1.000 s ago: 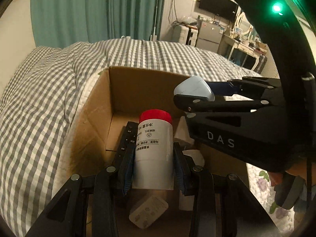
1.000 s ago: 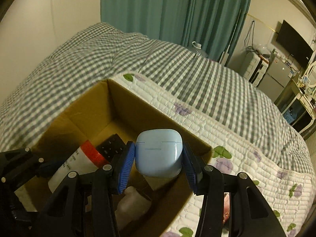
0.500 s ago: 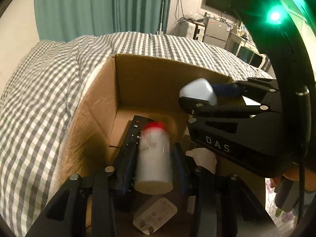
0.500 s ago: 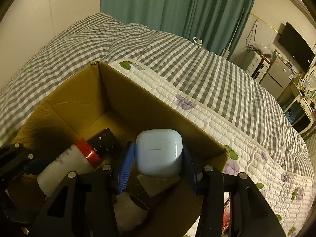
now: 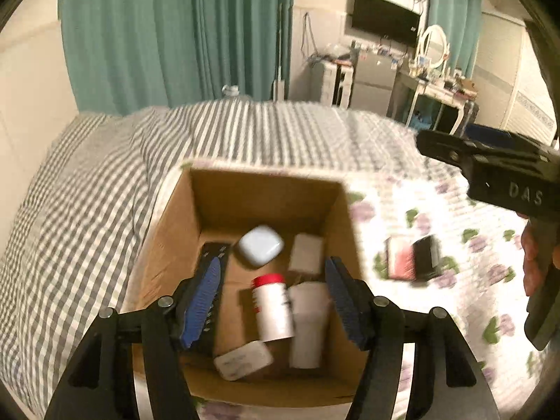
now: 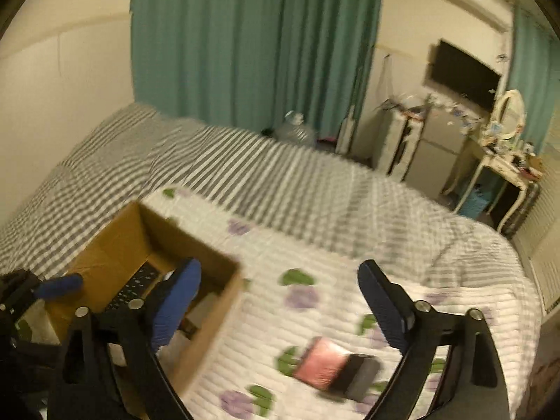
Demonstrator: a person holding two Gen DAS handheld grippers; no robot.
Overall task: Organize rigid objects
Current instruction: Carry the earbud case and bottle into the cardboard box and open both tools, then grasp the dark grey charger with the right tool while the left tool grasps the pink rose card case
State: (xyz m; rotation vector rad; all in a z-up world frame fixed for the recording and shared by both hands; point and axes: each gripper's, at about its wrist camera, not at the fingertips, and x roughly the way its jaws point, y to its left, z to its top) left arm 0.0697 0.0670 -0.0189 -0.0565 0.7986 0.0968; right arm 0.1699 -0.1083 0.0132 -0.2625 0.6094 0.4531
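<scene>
An open cardboard box (image 5: 168, 245) stands on the bed. Inside lie a white bottle with a red cap (image 5: 273, 306), a pale blue earbud case (image 5: 259, 249), a black remote (image 5: 211, 255), a white cup (image 5: 308, 325) and small white packs (image 5: 243, 358). My left gripper (image 5: 276, 302) is open and empty above the box. My right gripper (image 6: 280, 308) is open and empty, over the quilt to the right of the box (image 6: 217, 322). A pink and black object (image 6: 336, 371) lies on the quilt; it also shows in the left wrist view (image 5: 413, 257).
The bed has a grey checked blanket (image 5: 70, 227) and a white flowered quilt (image 6: 315, 245). Teal curtains (image 5: 175, 35), a wall television (image 5: 385, 21), cabinets and a dressing table (image 6: 504, 161) stand beyond the bed.
My left gripper let go of the red-capped bottle and my right gripper let go of the blue case; both lie in the box. Both grippers opened and rose; the right moved right over the quilt.
</scene>
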